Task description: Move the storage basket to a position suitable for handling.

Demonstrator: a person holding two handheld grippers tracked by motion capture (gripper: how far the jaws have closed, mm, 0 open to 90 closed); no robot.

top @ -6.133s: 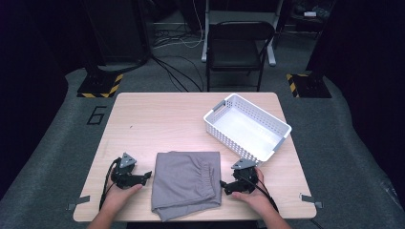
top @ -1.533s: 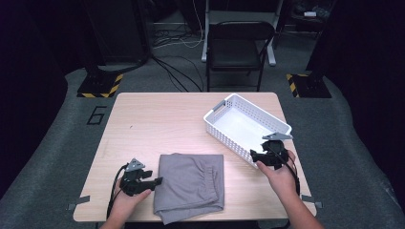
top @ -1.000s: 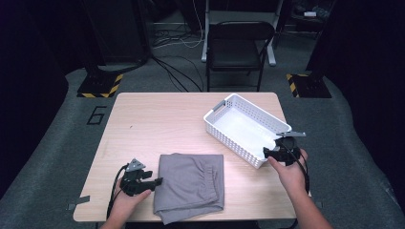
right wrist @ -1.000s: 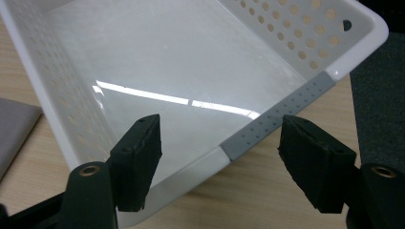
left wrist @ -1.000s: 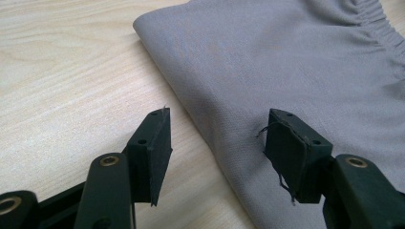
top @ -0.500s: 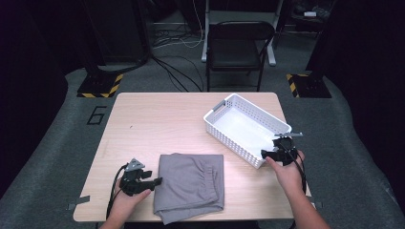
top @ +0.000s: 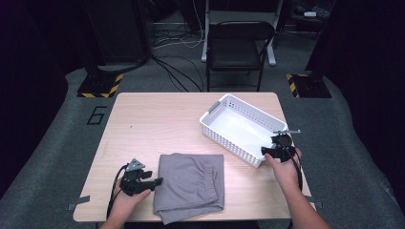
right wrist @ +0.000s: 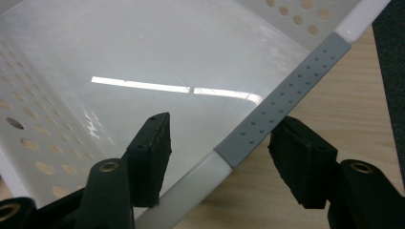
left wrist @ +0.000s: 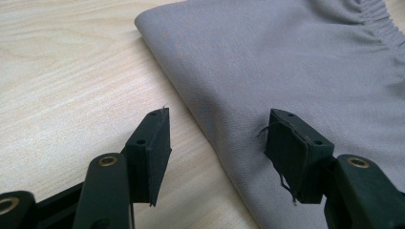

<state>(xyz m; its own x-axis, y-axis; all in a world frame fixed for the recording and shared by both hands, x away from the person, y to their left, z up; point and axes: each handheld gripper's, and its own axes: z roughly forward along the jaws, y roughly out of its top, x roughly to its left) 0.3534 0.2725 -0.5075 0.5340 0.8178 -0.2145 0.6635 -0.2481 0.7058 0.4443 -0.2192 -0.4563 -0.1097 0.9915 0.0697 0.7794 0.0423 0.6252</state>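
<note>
A folded grey garment [top: 191,185] with an elastic waistband lies at the table's front middle. My left gripper [top: 152,182] rests open at its left edge; in the left gripper view the grey garment [left wrist: 296,76] edge runs between the two open jaws [left wrist: 217,143]. A white perforated basket [top: 242,129] stands empty at the right of the table. My right gripper [top: 268,151] is open at the basket's near right end; in the right gripper view its jaws [right wrist: 224,152] straddle the basket rim at the grey handle strip [right wrist: 282,102], one inside, one outside.
The wooden table [top: 157,124] has bare room at its back left. A black folding chair [top: 236,47] stands behind the table, with cables on the floor. Dark carpet surrounds the table; yellow-black floor markers [top: 100,85] lie at the back corners.
My right gripper left the garment's right side, travelled to the basket's near right end and settled over its rim. The left gripper has barely moved. The garment lies unchanged.
</note>
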